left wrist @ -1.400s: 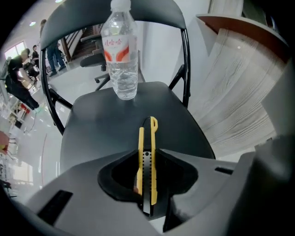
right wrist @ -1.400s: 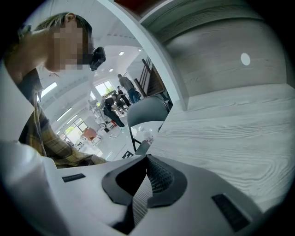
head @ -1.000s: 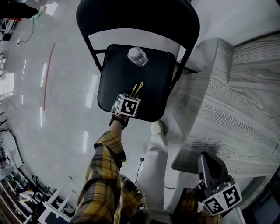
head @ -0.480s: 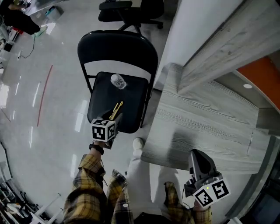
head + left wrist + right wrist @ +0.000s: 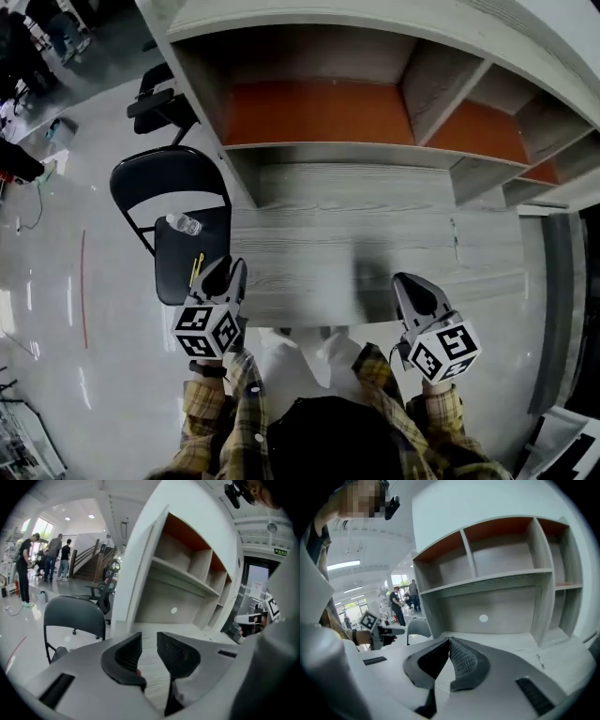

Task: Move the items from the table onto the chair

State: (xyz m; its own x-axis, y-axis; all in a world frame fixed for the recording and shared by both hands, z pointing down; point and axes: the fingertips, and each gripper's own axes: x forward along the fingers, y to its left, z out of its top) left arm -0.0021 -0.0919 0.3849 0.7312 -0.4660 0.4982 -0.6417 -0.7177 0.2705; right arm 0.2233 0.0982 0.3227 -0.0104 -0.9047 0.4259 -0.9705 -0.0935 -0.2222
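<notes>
Now left claw (image 5: 225, 269) empty, just closing, apart; right claw (image 5: 409, 283) together; both at table (image 5: 328, 234) edge.

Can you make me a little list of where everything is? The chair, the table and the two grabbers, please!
chair: left of the table, with a bottle and yellow sticks on its seat
table: grey wood, top looks bare, shelves above it
left gripper: by the table's left front corner, jaws apart and just been closing, nothing between them
right gripper: over the table's front edge, shut, empty
</notes>
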